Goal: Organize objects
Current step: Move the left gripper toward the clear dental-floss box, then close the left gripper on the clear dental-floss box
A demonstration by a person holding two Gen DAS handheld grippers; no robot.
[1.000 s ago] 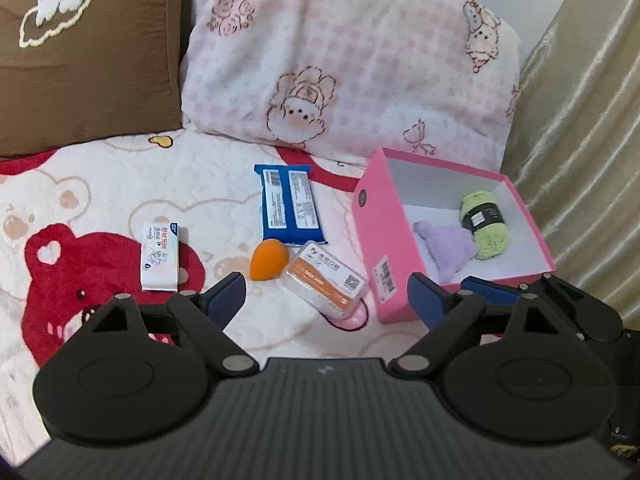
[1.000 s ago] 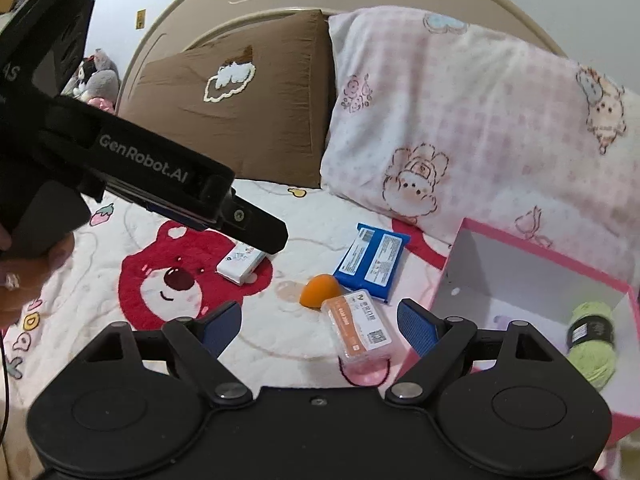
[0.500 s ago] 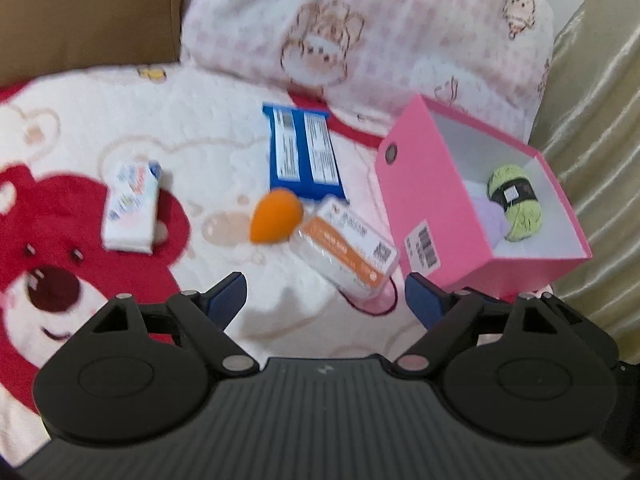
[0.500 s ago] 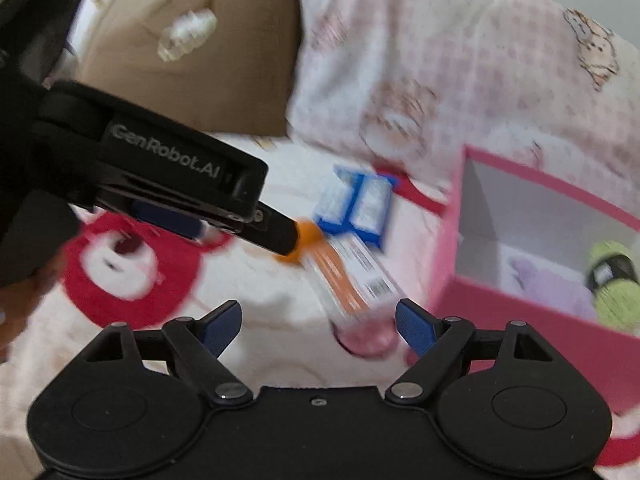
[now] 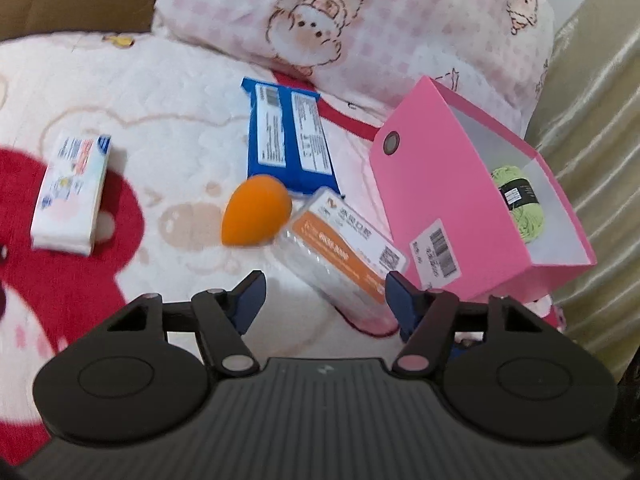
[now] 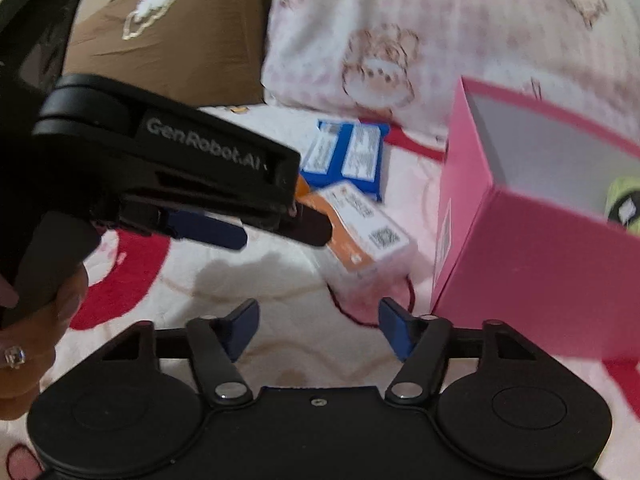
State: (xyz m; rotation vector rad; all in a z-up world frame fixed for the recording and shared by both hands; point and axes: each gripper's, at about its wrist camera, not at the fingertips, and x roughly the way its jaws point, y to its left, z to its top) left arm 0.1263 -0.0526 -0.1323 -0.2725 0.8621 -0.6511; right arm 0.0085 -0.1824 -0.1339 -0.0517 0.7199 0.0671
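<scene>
An orange-and-white clear packet [image 5: 344, 248] lies on the bear blanket just ahead of my open, empty left gripper [image 5: 324, 292]. An orange egg-shaped sponge [image 5: 256, 216] touches its left end. A blue pack [image 5: 290, 140] lies behind them, and a small white box [image 5: 70, 192] lies to the left. The pink box [image 5: 436, 208] at right holds green yarn [image 5: 520, 204]. My right gripper [image 6: 318, 322] is open and empty, close in front of the same packet [image 6: 360, 228]. The left gripper's body [image 6: 160, 168] crosses the right wrist view and hides the sponge.
A pink checked pillow [image 5: 360, 24] and a brown pillow [image 6: 168, 48] lean at the head of the bed. A shiny beige curtain [image 5: 592, 120] hangs right of the pink box. The blanket [image 5: 160, 100] is soft and uneven.
Both grippers have moved forward and down toward the orange-and-white packet. The objects now look larger and closer. Both stay open.
</scene>
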